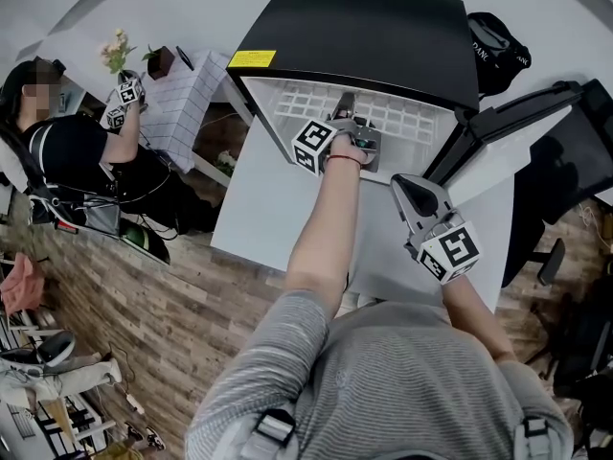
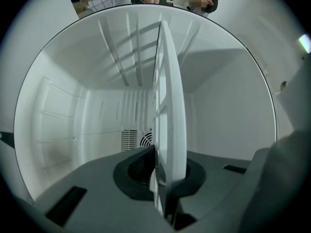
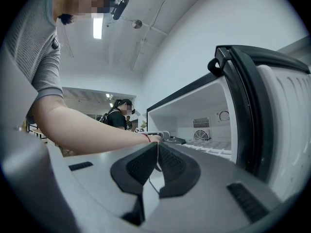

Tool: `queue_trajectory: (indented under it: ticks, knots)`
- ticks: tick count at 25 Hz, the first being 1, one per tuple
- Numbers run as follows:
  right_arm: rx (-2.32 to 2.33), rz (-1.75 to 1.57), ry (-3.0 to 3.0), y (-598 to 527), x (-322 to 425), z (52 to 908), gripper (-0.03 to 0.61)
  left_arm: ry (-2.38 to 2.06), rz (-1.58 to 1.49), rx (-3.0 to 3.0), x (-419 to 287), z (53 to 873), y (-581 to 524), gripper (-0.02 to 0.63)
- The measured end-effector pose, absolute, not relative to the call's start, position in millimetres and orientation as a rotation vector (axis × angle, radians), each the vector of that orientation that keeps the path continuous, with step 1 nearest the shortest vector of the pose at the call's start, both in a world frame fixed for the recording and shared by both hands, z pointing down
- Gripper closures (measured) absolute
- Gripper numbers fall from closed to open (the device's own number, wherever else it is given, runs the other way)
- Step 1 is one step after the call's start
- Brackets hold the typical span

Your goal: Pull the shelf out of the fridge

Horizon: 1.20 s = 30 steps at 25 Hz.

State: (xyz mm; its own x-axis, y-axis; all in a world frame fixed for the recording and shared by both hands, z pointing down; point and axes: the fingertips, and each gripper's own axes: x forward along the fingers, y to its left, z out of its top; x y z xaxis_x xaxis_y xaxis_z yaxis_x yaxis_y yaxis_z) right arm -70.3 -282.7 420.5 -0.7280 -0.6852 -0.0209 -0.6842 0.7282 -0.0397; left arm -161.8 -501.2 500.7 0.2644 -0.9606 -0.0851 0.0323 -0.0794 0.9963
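Left tool [image 2: 167, 181] pinches the front edge of the white grid shelf [image 2: 170, 101], jaws pressed onto it. The shelf lies inside the open mini fridge [image 1: 364, 27], which stands on the white counter [image 1: 254, 209]. Right tool [image 3: 156, 161] is pressed together, nothing between its jaws, outside the fridge near the open door [image 3: 257, 110].

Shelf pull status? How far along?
Done: the fridge door is open and the left gripper is shut on the front edge of the shelf. In hand: that grip only; the shelf sits inside the fridge. Left: the whole pull-out. The right gripper is shut and empty, beside the door.
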Motion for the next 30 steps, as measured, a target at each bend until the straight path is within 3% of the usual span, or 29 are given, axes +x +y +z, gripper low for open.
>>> queue_trajectory:
  ticks: [30]
  knots:
    - [-1.082,0.006,2.885,-253.7,-78.7,408.9,0.565,-1.017,-1.114,1.342,-175.9,502.5,-449.6,0.58]
